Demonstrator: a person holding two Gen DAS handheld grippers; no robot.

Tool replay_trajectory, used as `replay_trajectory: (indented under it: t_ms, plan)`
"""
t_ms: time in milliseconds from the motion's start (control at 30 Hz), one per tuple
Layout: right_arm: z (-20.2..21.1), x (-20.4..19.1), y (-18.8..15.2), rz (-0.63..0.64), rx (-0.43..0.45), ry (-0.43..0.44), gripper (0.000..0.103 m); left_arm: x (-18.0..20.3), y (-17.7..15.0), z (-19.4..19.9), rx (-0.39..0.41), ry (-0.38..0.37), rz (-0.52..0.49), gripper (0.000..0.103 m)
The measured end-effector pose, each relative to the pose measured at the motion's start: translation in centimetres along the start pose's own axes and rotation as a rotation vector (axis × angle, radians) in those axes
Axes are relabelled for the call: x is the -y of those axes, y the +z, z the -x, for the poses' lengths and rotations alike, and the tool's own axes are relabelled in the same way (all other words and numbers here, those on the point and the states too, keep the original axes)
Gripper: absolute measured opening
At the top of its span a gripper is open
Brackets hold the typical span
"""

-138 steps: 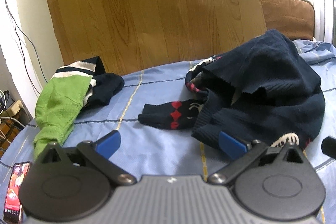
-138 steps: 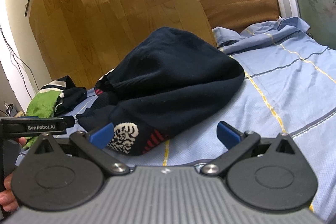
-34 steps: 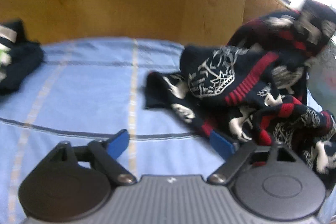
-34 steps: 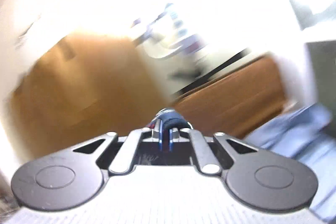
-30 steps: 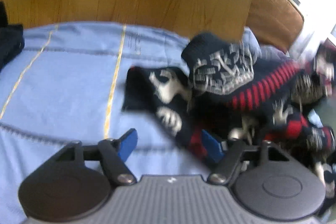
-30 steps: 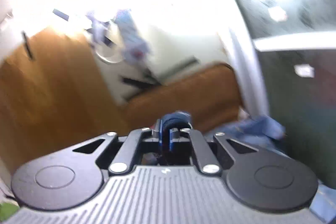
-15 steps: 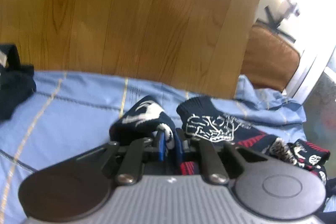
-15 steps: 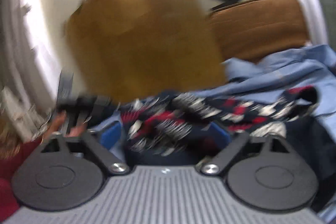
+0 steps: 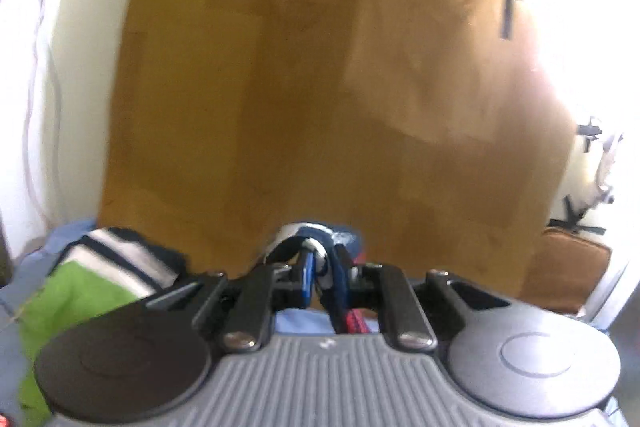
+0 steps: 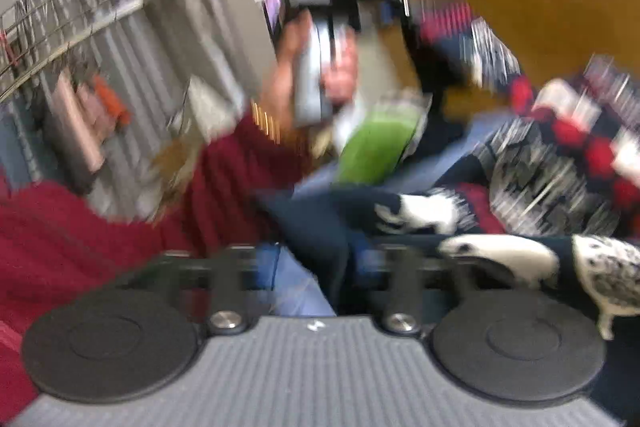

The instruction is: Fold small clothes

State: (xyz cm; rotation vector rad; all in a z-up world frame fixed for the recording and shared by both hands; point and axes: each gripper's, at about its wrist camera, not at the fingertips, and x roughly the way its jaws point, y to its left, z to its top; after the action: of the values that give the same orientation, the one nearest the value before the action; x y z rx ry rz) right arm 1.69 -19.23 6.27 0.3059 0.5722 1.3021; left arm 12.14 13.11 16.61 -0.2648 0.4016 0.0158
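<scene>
My left gripper point(image 9: 320, 273) is shut on a fold of the navy patterned sweater point(image 9: 334, 277) and holds it up in front of the wooden board. In the right wrist view, the sweater point(image 10: 552, 171), navy with red and white patterns, stretches from the raised left gripper point(image 10: 384, 13) down to my right gripper point(image 10: 316, 263). The right jaws stand close together with navy cloth point(image 10: 320, 227) between them. The view is motion-blurred.
A green garment point(image 9: 68, 299) and a striped navy-and-white one point(image 9: 120, 259) lie at the left on the blue sheet point(image 10: 304, 291). A wooden board point(image 9: 320, 87) leans against the wall. A brown cushion point(image 9: 568, 267) sits at the right. The person's red sleeve point(image 10: 100, 227) is at the left.
My left gripper has lifted the sweater edge up off the bed. My right gripper has closed in on navy cloth and swung to face left.
</scene>
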Motion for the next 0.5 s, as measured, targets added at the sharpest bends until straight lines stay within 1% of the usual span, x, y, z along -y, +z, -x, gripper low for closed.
replay_trajectory:
  t_ms: [67, 100, 133, 167, 200, 233, 267, 300, 333, 367, 400, 433, 467, 500]
  plan:
    - [-1.2, 0.2, -1.1, 0.033, -0.057, -0.046, 0.064, -1.4, -1.7, -0.6, -0.05, 0.031, -0.007, 0.011]
    - [-0.9, 0.6, -1.2, 0.047, -0.06, -0.081, 0.064, -1.9, -2.9, -1.0, -0.068, 0.062, -0.023, 0.011]
    - [-0.2, 1.3, -1.0, 0.042, -0.041, -0.112, 0.064, -2.4, -4.2, -1.5, -0.082, 0.096, -0.04, 0.012]
    - [1.1, 2.1, -0.6, 0.025, 0.001, -0.154, 0.064, -3.0, -5.3, -2.1, -0.098, 0.116, -0.045, 0.012]
    - [2.6, 3.1, 0.1, 0.008, 0.043, -0.198, 0.064, -3.6, -6.3, -2.8, -0.124, 0.124, -0.037, 0.012]
    - [4.3, 4.4, 1.0, -0.007, 0.095, -0.259, 0.064, -4.2, -7.3, -3.6, -0.158, 0.122, -0.017, 0.012]
    - [6.1, 5.7, 1.8, -0.013, 0.144, -0.335, 0.066, -4.7, -8.0, -4.3, -0.188, 0.114, 0.004, 0.012]
    - [7.6, 6.6, 2.3, -0.01, 0.195, -0.439, 0.073, -5.0, -8.6, -4.8, -0.212, 0.106, 0.021, 0.012]
    - [8.6, 7.3, 2.5, 0.002, 0.238, -0.56, 0.076, -5.2, -9.4, -5.2, -0.226, 0.102, 0.033, 0.012]
    - [8.8, 7.8, 2.6, 0.017, 0.258, -0.669, 0.079, -4.9, -9.9, -5.5, -0.232, 0.103, 0.036, 0.014]
    - [9.3, 9.4, 3.0, 0.033, 0.255, -0.796, 0.079, -4.6, -10.3, -5.7, -0.238, 0.105, 0.039, 0.015]
    - [9.7, 10.9, 3.3, 0.038, 0.232, -0.876, 0.079, -4.0, -10.3, -5.9, -0.243, 0.1, 0.046, 0.018]
    - [9.7, 12.3, 3.2, 0.038, 0.208, -0.924, 0.079, -3.5, -10.8, -5.9, -0.25, 0.089, 0.049, 0.028]
    - [9.7, 14.0, 3.4, 0.036, 0.18, -0.958, 0.079, -3.1, -11.1, -6.1, -0.257, 0.073, 0.047, 0.034]
